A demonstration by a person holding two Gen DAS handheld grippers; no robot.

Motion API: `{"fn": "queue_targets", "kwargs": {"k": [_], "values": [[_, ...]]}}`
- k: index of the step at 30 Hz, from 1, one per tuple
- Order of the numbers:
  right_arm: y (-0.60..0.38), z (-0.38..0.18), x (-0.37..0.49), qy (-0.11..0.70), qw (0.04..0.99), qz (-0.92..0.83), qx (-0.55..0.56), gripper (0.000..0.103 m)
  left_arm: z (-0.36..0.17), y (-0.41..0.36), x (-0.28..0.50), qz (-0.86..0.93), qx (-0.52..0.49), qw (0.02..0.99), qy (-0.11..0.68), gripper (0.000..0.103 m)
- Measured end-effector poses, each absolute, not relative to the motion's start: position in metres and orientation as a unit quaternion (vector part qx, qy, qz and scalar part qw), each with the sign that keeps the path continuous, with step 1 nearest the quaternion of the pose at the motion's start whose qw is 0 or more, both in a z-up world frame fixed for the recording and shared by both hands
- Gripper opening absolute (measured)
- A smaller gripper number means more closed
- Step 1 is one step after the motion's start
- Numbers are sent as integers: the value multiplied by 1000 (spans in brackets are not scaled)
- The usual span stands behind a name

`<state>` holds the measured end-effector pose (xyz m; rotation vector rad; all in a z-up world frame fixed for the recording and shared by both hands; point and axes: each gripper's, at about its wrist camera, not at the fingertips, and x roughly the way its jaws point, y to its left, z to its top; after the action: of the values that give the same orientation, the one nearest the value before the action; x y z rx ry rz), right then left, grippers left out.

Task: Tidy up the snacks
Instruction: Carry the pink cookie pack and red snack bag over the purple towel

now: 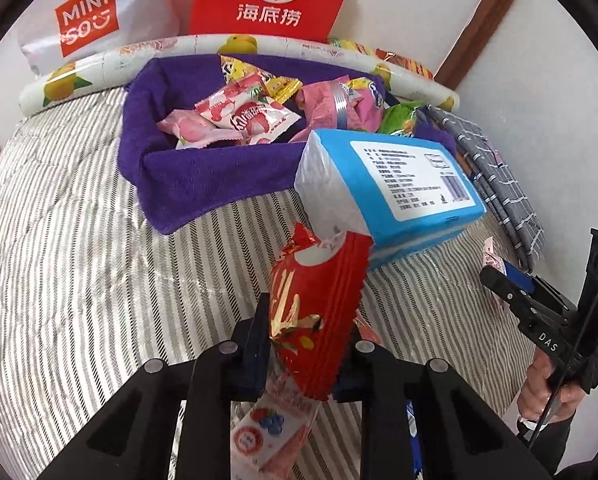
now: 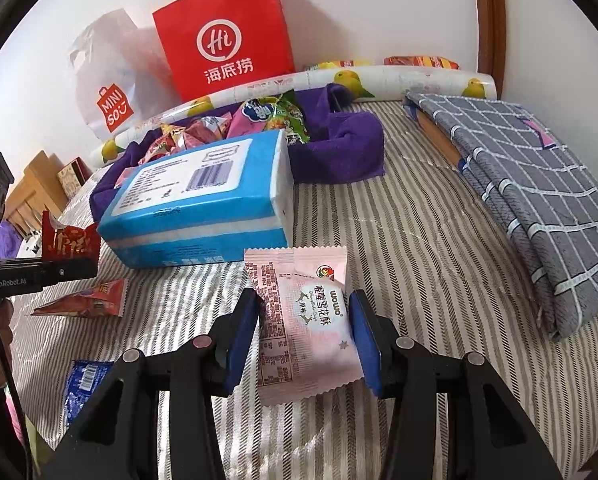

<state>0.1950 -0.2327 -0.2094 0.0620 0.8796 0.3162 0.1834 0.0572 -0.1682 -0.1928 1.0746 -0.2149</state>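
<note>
Snacks pinched in both claws: our left claw (image 1: 305, 354) held the red packet (image 1: 315, 312), its long axis pointing far towards the purple basket (image 1: 187, 184); our right claw (image 2: 303, 340) held the pink packet (image 2: 305, 320).

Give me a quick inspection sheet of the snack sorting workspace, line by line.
Surface: striped bedcover.
Job's things: purple cloth basket holding assorted snacks; red snack packet and pink snack packet gripped; red triangular packet and blue packet loose on the cover.
Clutter: blue tissue pack against the basket; folded grey checked cloth.
Grippers: left gripper shut on red snack packet; right gripper shut on pink snack packet.
Cables: black cable beside the right hand.
Surroundings: red paper bag, white shopping bag, white wall.
</note>
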Motion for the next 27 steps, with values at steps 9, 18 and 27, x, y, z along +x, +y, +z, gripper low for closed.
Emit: {"fn": "queue_targets", "kwargs": {"k": [9,18,27], "values": [[-222,-184,176,412,897,162,23,47,-147,58,166,-108,-117,859,487,21],[-210,-147,160,393,902,177,17,47,-123,44,154,-137,-132,865,464,21],[-208,-118,164,390,905,167,26,47,-103,39,159,-149,-137,865,460,21]]}}
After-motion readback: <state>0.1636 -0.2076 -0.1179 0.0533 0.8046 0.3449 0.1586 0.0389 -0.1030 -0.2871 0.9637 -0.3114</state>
